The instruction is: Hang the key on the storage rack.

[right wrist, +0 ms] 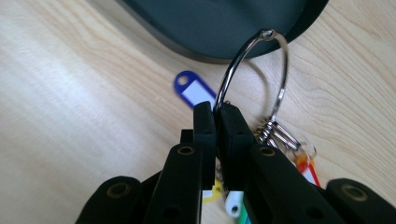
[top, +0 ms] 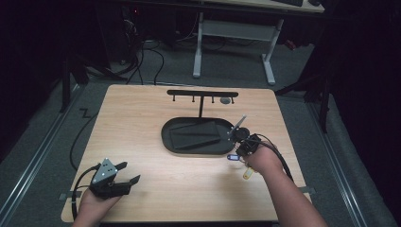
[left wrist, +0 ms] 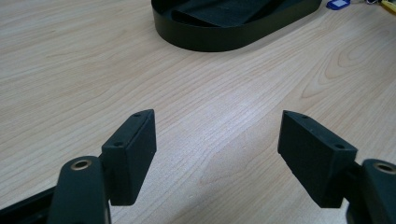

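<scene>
Wooden table [top: 189, 189] bearing a black oval tray [top: 166, 137] with a hook rack [top: 202, 93] rising behind it; left gripper [top: 128, 173] at near-left, jaws apart; right gripper [top: 241, 136] beside the tray's right rim, blue tag [top: 232, 157] and yellow tag [top: 247, 173] below it.

The room is dark all around, and light falls from above onto the wooden table [top: 189, 184], so it is the one bright spot. From up high, the picture looks soft and a bit grainy. Up close, the metal ring [right wrist: 261, 70] shines with glare. The blue tag [right wrist: 194, 91] behind it is blurry. The wood grain looks sharp near the left gripper [left wrist: 217, 154].
</scene>
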Motion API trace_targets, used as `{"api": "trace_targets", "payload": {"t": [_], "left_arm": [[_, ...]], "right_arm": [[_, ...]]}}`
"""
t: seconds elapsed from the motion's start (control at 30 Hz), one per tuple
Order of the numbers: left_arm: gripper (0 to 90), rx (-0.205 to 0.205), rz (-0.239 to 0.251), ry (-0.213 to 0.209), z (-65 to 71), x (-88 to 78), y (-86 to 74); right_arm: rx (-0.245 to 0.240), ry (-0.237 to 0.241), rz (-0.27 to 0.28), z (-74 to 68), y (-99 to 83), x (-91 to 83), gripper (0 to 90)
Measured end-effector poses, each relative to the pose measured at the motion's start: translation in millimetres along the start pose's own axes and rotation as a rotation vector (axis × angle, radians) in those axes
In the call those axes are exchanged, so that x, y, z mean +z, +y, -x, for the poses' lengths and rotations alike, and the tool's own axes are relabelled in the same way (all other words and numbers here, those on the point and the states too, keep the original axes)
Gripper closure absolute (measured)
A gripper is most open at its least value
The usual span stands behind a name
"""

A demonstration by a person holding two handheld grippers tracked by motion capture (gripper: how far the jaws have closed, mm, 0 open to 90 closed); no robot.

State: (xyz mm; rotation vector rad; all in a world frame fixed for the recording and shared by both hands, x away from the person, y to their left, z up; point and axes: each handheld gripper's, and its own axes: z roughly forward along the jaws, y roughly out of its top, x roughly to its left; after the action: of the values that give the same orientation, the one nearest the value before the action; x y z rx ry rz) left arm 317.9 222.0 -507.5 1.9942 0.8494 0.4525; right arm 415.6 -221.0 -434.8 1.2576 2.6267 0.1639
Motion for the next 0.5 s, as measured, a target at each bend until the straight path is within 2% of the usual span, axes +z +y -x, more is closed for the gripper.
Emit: {"api": "trace_targets", "payload": {"t": [0.17, 0.3, 0.33, 0.37, 0.5], "left_arm": [[28.4, -0.007, 0.003, 0.003, -1.1, -0.8, -0.5], [28.4, -0.006, 0.001, 0.000, -1.7, -0.6, -0.4], [28.5, -0.007, -0.001, -0.002, -1.9, -0.5, -0.3], [28.5, -0.008, 0.000, -0.003, -2.0, -0.1, -0.4], [28.5, -0.010, 0.001, -0.004, -2.8, 0.1, -0.1]], "right_arm": [[-0.020, -0.003, -0.007, 1.0, -0.5, -16.3, 87.4], [-0.019, -0.005, -0.012, 2.3, 1.1, -26.9, 87.6], [-0.004, -0.004, -0.020, 1.3, 1.6, -29.5, 87.6], [-0.028, 0.000, -0.015, 2.9, 2.5, -30.7, 87.6], [-0.048, 0.012, -0.041, 3.1, 5.0, -36.8, 87.6]]}}
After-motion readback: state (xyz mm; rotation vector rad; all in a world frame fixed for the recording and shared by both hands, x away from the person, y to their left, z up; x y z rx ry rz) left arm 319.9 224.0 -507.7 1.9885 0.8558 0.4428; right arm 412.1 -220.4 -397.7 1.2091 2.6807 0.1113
